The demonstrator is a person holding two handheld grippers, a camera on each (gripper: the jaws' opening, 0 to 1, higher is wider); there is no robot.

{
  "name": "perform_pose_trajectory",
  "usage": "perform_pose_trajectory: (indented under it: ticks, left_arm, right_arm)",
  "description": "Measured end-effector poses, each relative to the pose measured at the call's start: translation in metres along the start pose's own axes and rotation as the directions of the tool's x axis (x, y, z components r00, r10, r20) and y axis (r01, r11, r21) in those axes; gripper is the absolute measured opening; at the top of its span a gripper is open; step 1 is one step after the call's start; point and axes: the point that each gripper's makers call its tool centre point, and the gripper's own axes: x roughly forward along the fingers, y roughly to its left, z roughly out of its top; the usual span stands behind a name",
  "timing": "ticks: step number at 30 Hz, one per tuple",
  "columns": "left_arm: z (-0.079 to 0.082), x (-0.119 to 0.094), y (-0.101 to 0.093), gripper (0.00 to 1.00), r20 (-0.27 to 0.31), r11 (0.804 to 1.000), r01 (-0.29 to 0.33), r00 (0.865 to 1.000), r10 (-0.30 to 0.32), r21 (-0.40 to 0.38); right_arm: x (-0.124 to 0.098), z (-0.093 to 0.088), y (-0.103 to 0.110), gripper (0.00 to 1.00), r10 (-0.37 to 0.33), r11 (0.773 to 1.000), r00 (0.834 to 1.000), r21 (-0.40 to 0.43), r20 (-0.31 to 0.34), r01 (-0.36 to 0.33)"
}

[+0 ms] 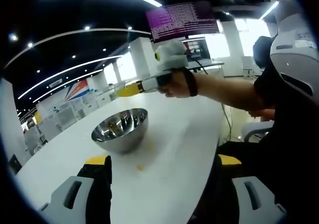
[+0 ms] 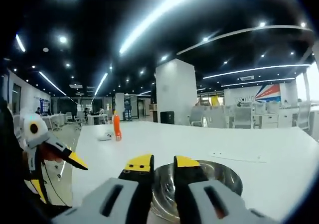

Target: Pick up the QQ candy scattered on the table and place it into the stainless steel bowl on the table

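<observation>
Left gripper view: left gripper (image 1: 159, 171) jaws spread wide, empty, over white counter (image 1: 174, 134) where a small yellow QQ candy (image 1: 139, 168) lies beside the round stainless steel bowl (image 1: 120, 129), right gripper (image 1: 130, 89) poised above; right gripper view: right gripper (image 2: 163, 165) jaws nearly closed above that bowl (image 2: 227, 178), presumably for dropping, contents indiscernible.

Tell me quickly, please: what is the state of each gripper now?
Left gripper: open, jaws wide apart, holding nothing, low over the white table.
Right gripper: jaws nearly together above the stainless steel bowl; whether a candy sits between them cannot be told.
</observation>
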Motion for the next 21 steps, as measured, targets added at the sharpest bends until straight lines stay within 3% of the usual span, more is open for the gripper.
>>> perform_pose_trajectory:
  ticks: [6, 13, 15, 21]
  left_arm:
    - [0.0, 0.0, -0.001, 0.87, 0.003, 1.0, 0.005, 1.0, -0.005, -0.01]
    - [0.001, 0.0, -0.001, 0.89, 0.006, 1.0, 0.003, 1.0, -0.003, -0.022]
    - [-0.002, 0.0, 0.002, 0.9, -0.01, 1.0, -0.007, 1.0, 0.007, -0.03]
    - [-0.004, 0.0, 0.005, 0.92, -0.019, 0.999, -0.021, 1.0, 0.02, -0.031]
  right_arm:
    - [-0.009, 0.007, 0.038, 0.22, 0.082, 0.992, 0.996, -0.095, 0.042, -0.077]
    - [-0.011, -0.005, 0.065, 0.27, 0.143, 0.987, 0.989, -0.08, 0.041, -0.139]
    - [-0.008, -0.015, 0.071, 0.28, 0.147, 0.986, 0.989, -0.081, 0.036, -0.143]
    - [-0.002, -0.059, 0.092, 0.29, 0.182, 0.977, 0.98, -0.099, -0.075, -0.189]
